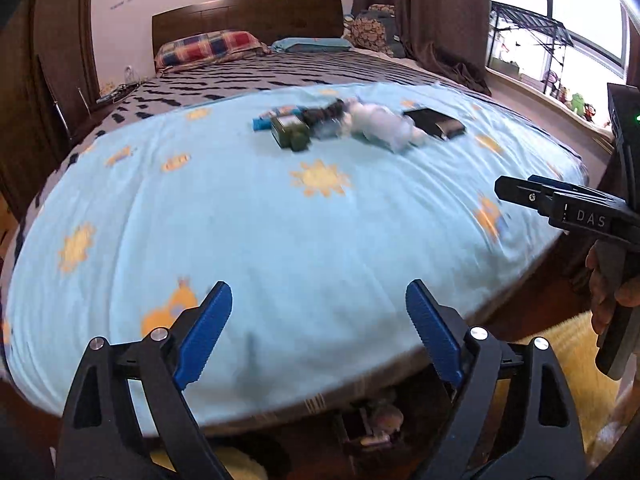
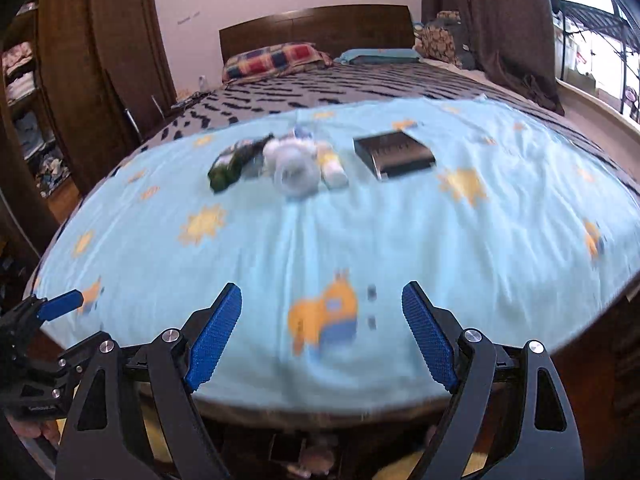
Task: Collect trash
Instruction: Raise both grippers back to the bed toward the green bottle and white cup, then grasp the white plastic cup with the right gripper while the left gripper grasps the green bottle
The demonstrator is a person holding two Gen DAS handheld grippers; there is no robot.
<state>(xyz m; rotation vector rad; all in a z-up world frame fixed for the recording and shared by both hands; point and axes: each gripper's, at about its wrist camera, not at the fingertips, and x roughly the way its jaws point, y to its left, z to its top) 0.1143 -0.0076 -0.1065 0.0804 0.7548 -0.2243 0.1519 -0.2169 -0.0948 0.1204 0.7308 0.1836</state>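
Note:
A heap of trash lies on the light blue sheet (image 1: 280, 220) in the middle of the bed: a dark green pack (image 1: 290, 133), a blue wrapper (image 1: 266, 119), crumpled white tissue and plastic (image 1: 384, 126), and a black box (image 1: 434, 122). In the right wrist view the green pack (image 2: 230, 162), the white trash (image 2: 296, 164) and the black box (image 2: 394, 152) also show. My left gripper (image 1: 319, 330) is open and empty over the near edge of the bed. My right gripper (image 2: 322, 334) is open and empty too, and shows in the left wrist view (image 1: 560, 204) at the right.
The bed has a wooden headboard (image 1: 248, 16), a plaid pillow (image 1: 208, 48) and a dark patterned blanket (image 1: 280, 76). A wooden wardrobe (image 2: 100, 60) stands left, curtains (image 2: 500, 20) and a window right. A small bin with trash (image 1: 376, 424) sits on the floor below the bed's edge.

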